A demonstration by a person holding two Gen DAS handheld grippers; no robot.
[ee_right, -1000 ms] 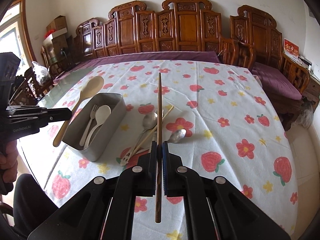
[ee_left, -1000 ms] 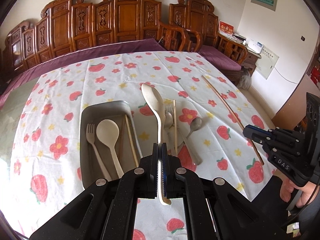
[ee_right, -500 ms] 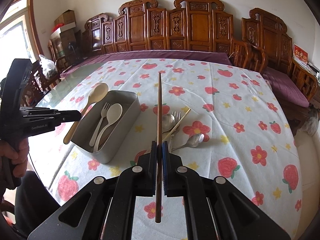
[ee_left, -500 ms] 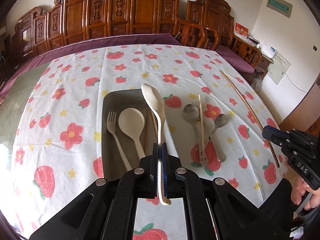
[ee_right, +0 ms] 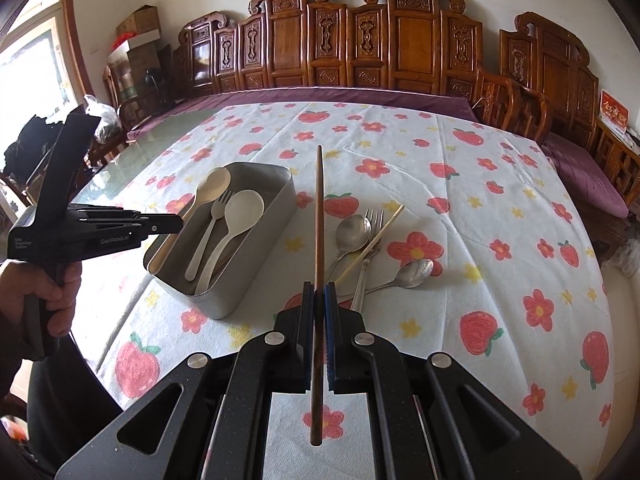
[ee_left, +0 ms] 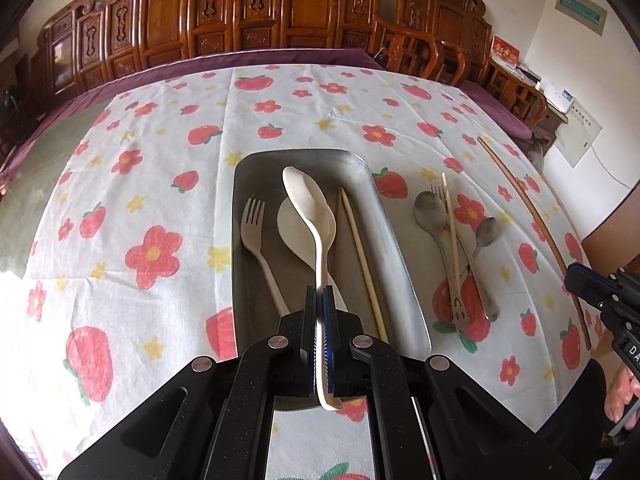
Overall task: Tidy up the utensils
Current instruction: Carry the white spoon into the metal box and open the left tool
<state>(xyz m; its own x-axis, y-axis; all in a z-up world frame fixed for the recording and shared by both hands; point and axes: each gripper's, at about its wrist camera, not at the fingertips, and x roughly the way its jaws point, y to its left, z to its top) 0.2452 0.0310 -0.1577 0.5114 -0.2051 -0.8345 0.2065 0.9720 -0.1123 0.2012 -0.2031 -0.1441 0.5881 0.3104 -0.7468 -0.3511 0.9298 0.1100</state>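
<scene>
cream spoon [ee_left: 308, 208] now over tray [ee_left: 404, 248]

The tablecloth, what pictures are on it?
The tablecloth is white with red strawberries, red flowers and yellow stars, clearest in the right wrist view.

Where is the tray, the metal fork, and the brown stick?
tray [ee_right: 256, 264], right wrist view, outer side wall.
metal fork [ee_right: 373, 220], right wrist view, tines.
brown stick [ee_right: 319, 216], right wrist view, mid shaft.

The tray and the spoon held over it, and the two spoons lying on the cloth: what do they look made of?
Tray: dull grey metal, brushed, faint reflections.
Held spoon: matte cream, speckled, probably plastic or fibre composite.
Spoons on the cloth: shiny silvery metal, likely stainless steel.
</scene>
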